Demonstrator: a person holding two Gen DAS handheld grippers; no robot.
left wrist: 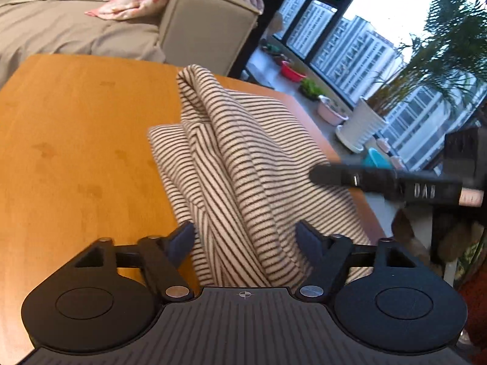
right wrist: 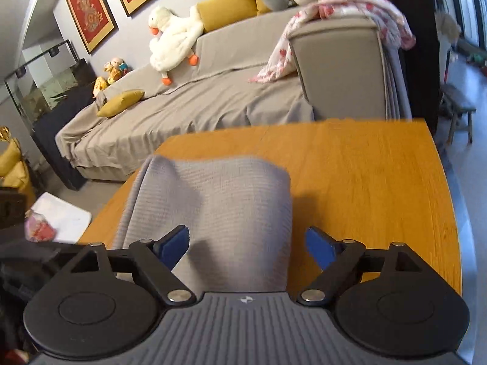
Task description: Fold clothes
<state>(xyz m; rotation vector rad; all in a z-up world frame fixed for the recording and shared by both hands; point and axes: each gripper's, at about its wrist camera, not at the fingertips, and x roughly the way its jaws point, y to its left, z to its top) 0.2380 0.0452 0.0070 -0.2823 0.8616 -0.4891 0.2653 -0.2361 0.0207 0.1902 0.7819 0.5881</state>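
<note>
A striped cream-and-dark garment lies bunched and partly folded on the orange wooden table. My left gripper is open, its fingers on either side of the garment's near end. The right gripper reaches in blurred from the right, over the garment's right side. In the right wrist view the cloth looks plain grey and lies on the table. My right gripper is open just above the cloth's near part.
A grey sofa with a pink blanket, a plush duck and yellow cushions stands behind the table. Windows, a white plant pot and small pots are on the floor to the right. A glass tank stands far left.
</note>
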